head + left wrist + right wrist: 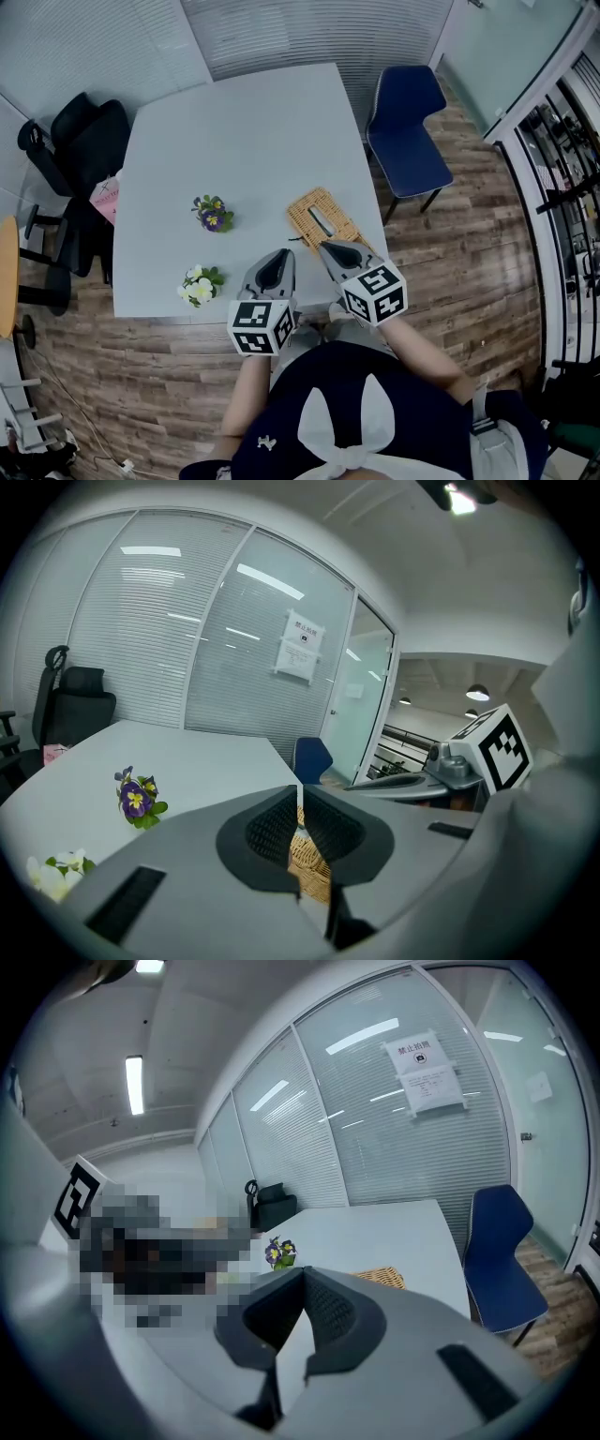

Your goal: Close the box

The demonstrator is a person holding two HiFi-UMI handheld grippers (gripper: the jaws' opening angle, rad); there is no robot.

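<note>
Head view only: top of the tan woven wicker box [323, 217], near the white bench's [244, 131] right edge.
Left tool [299, 794]: closed, empty; box beyond.
Right tool [302, 1274]: closed, empty; box just ahead.

Woven wicker box [302, 216] on a smooth matt table [244, 131]; wood-grain floor [469, 262].

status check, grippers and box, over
left gripper shut, empty. right gripper shut, empty. wicker box just ahead of right gripper, lid looks down. nothing between.

Notice sheet [427, 1077] on glass wall [366, 1138], print too small to read
</note>
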